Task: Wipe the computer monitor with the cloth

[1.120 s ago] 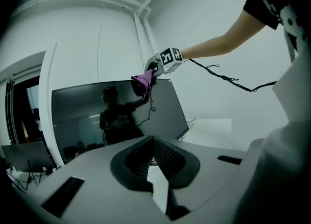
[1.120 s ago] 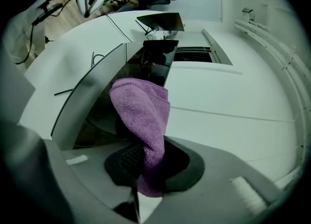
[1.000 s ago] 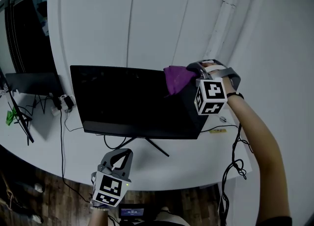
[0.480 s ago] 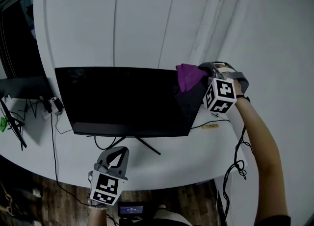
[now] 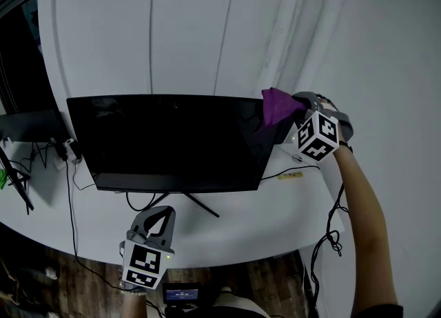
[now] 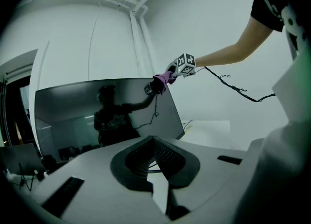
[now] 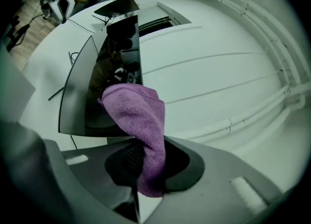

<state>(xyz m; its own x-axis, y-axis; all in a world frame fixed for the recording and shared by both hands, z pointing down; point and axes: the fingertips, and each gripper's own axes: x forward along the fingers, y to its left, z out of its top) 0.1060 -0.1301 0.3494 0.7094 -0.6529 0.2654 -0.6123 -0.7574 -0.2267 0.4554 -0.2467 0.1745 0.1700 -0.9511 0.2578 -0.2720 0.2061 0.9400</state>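
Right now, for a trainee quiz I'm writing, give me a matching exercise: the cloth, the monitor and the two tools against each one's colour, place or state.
1. cloth
2. left tool
3. monitor
4. right tool

A. shut and empty, near the front edge of the desk
B. purple, at the monitor's upper right corner in the head view
C. shut on the cloth
D. dark, standing on the white desk

Pairs: 1-B, 2-A, 3-D, 4-C.
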